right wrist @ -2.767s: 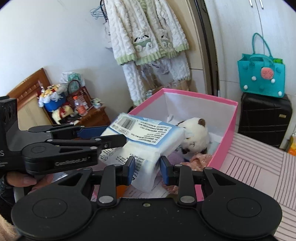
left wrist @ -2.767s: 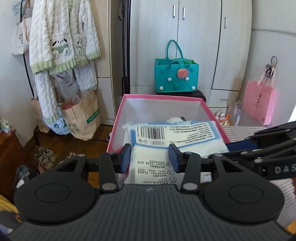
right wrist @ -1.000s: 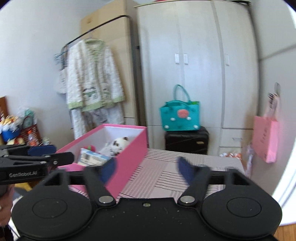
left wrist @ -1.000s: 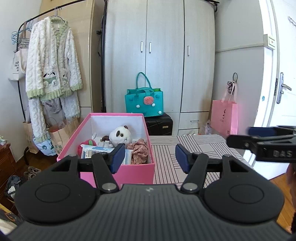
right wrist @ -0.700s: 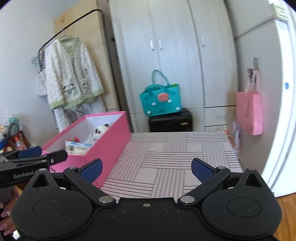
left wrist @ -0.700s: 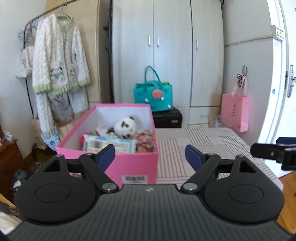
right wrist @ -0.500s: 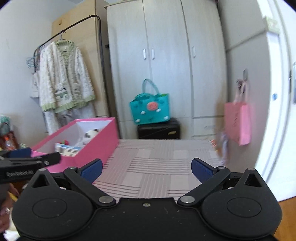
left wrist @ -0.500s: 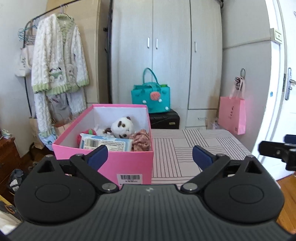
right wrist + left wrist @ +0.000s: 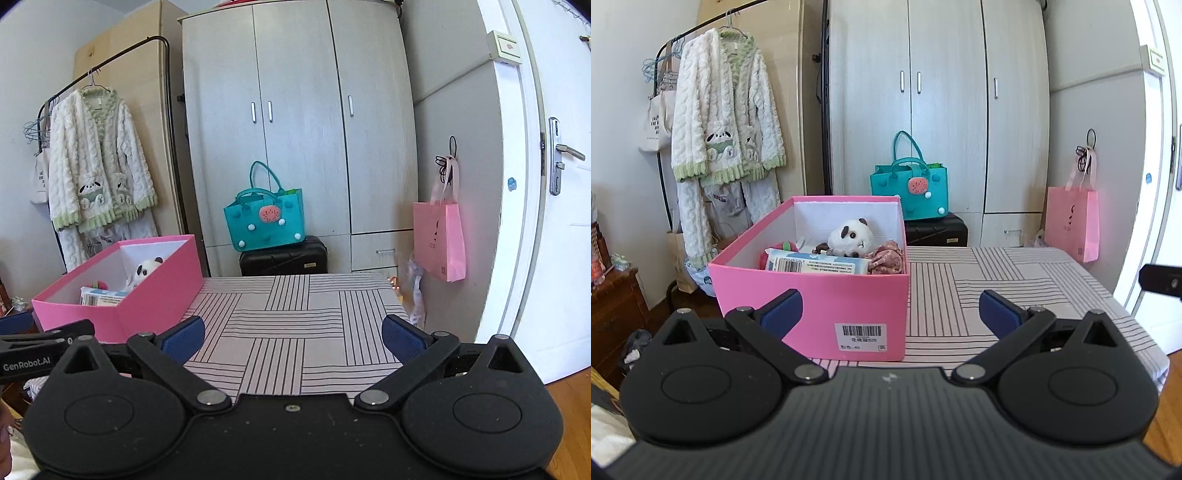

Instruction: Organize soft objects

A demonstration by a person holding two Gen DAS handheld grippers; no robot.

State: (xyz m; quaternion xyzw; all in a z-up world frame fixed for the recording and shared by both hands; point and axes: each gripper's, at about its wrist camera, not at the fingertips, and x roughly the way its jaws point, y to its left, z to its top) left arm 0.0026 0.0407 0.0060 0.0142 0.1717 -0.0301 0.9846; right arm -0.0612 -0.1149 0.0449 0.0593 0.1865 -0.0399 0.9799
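Note:
A pink box (image 9: 812,295) stands on the left of a striped table (image 9: 997,288). Inside lie a white and blue tissue pack (image 9: 816,264), a panda plush (image 9: 849,236), a red plush (image 9: 785,246) and a pink floral cloth (image 9: 886,258). The box (image 9: 155,291) also shows in the right wrist view with the panda plush (image 9: 146,271) and the tissue pack (image 9: 101,295). My left gripper (image 9: 890,310) is wide open and empty, in front of the box. My right gripper (image 9: 293,336) is wide open and empty over the table's near edge, right of the box.
A wardrobe (image 9: 938,110) stands behind the table, with a teal bag (image 9: 910,188) on a black suitcase (image 9: 938,230). A pink bag (image 9: 439,240) hangs at the right near a white door (image 9: 546,184). A fleecy robe (image 9: 724,122) hangs on a rack at the left.
Both grippers let go of the tissue pack in the box, opened wide and drew back from it. The pack now lies in the box.

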